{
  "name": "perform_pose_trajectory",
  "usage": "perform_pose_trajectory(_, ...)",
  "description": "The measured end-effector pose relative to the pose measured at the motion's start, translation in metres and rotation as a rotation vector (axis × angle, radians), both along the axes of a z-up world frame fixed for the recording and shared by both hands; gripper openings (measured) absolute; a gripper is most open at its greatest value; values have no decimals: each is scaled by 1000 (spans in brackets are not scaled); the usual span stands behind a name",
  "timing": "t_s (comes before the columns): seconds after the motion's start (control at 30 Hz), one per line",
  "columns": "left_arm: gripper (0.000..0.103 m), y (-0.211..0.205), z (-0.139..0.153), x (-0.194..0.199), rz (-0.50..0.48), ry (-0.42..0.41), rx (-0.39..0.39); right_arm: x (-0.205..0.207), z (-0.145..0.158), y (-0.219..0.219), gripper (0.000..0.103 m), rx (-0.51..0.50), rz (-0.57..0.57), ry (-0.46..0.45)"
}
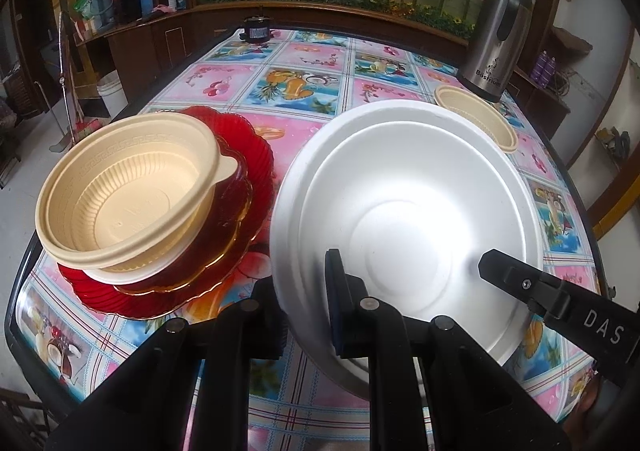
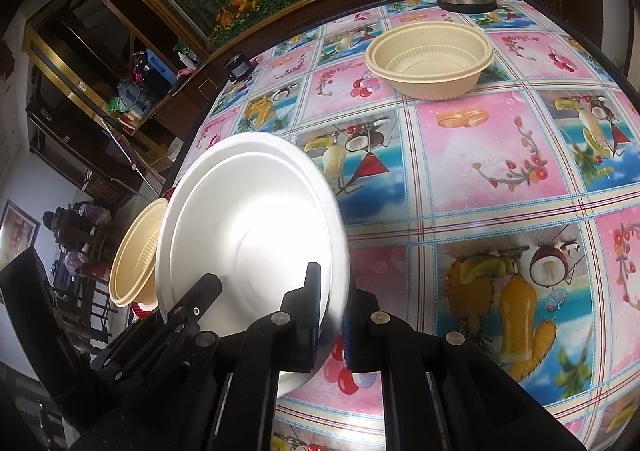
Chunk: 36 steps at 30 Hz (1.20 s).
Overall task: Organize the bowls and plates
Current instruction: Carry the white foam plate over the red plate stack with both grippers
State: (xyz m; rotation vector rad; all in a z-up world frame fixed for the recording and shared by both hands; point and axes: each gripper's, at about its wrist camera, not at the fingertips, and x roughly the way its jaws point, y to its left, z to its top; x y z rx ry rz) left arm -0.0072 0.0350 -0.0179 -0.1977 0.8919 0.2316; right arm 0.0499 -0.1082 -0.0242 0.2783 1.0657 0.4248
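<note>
A white foam plate (image 1: 400, 211) is held tilted above the tablecloth, its inside facing me. My left gripper (image 1: 304, 291) is shut on its near left rim, one finger in front and one behind. My right gripper (image 2: 330, 303) is shut on the opposite rim, and one of its fingers (image 1: 516, 279) shows in the left wrist view. In the right wrist view the left gripper (image 2: 200, 291) lies against the plate (image 2: 248, 227). To the left, a beige bowl (image 1: 128, 191) tops a stack on a red plate (image 1: 240, 155). A second beige bowl (image 2: 430, 59) stands alone at the far side.
A steel thermos (image 1: 496, 51) stands behind the lone beige bowl (image 1: 480, 119). A small black object (image 1: 256, 30) sits at the table's far edge. The table (image 2: 500, 171) wears a fruit-print cloth. Wooden cabinets and a planter lie beyond.
</note>
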Motion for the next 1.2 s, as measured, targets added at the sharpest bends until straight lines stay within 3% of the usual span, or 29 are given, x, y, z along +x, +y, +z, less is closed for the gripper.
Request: perform_pose_trajectory(1.2,13,68,40,-24,137,-101,7,-1,37,78,9,17,143,-77)
